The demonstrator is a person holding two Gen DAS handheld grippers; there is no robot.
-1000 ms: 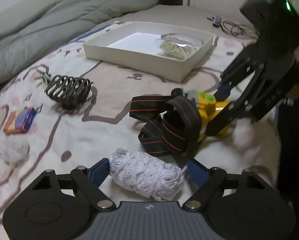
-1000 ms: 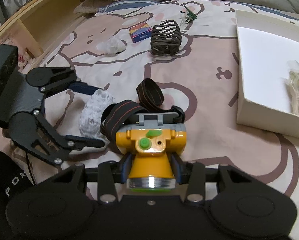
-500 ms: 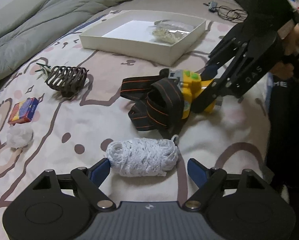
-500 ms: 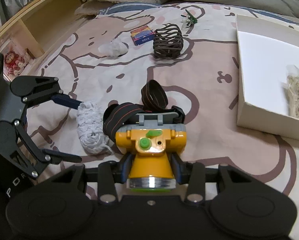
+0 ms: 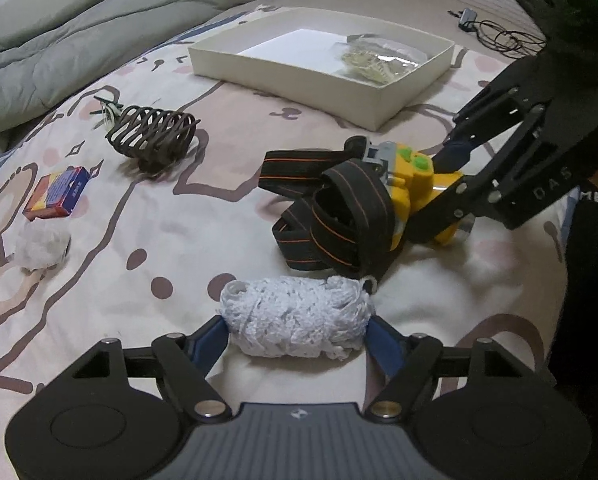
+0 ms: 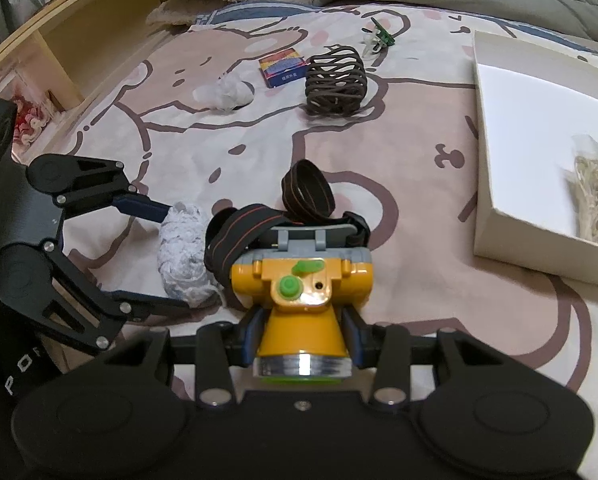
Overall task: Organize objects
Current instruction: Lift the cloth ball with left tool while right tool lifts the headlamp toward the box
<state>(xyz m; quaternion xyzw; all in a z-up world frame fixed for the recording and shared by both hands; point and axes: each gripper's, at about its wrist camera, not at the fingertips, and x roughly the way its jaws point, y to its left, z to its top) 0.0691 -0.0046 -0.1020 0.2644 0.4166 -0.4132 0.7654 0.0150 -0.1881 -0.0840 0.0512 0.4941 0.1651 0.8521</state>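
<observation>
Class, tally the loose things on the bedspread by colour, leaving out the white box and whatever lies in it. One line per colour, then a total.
White: 2, yarn bundle and crumpled wad
Brown: 1, wire cage
Yellow: 1, headlamp
Red and blue: 1, small packet
Green and white: 1, small clip
Total: 6

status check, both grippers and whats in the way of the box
Left gripper shut on white yarn bundle. Right gripper shut on yellow headlamp. Both on the bed. White box ahead, path clear.
</observation>
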